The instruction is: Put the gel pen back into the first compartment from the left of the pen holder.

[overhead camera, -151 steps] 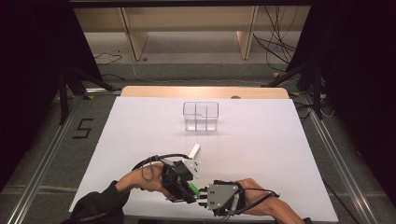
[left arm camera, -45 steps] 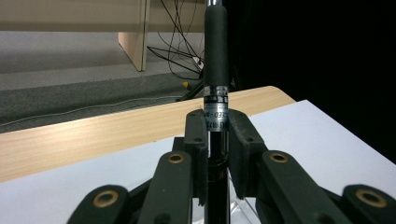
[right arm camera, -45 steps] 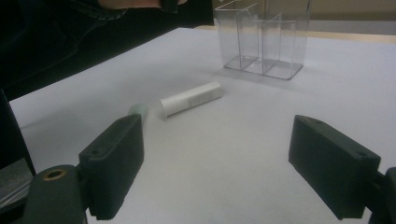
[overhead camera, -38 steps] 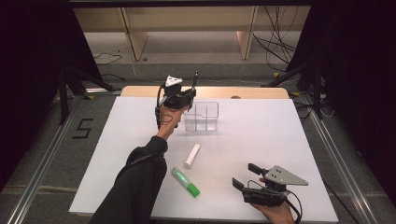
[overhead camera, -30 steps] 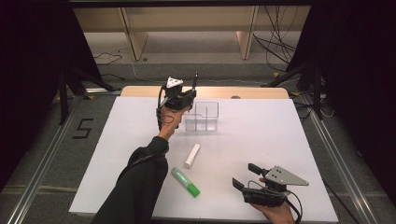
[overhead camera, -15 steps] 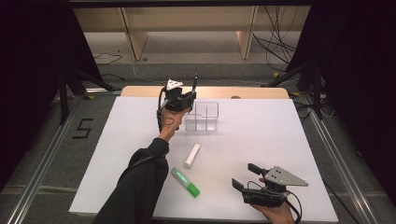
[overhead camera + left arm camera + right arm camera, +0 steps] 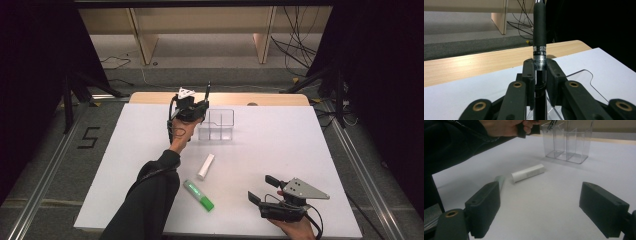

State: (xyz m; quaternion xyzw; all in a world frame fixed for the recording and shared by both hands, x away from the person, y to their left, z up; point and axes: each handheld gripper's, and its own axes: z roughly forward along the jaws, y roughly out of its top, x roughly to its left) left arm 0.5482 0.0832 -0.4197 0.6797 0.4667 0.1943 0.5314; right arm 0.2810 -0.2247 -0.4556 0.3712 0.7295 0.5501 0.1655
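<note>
Evidently, a slim black pen [image 7: 539,37] is clamped upright in the left gripper [image 7: 192,109], held over the clear acrylic divided organiser [image 7: 216,125] for dropping in. The right gripper [image 7: 264,189], wide open and empty, is rested near the table's front edge.

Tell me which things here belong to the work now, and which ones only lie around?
In use: left gripper, black pen clamped upright, clear organizer.
Lying about: white tube, green marker, open right gripper.

pen [image 7: 539,37] top cropped by frame edge, lower end hidden behind jaws, label print perhaps illegible
</note>
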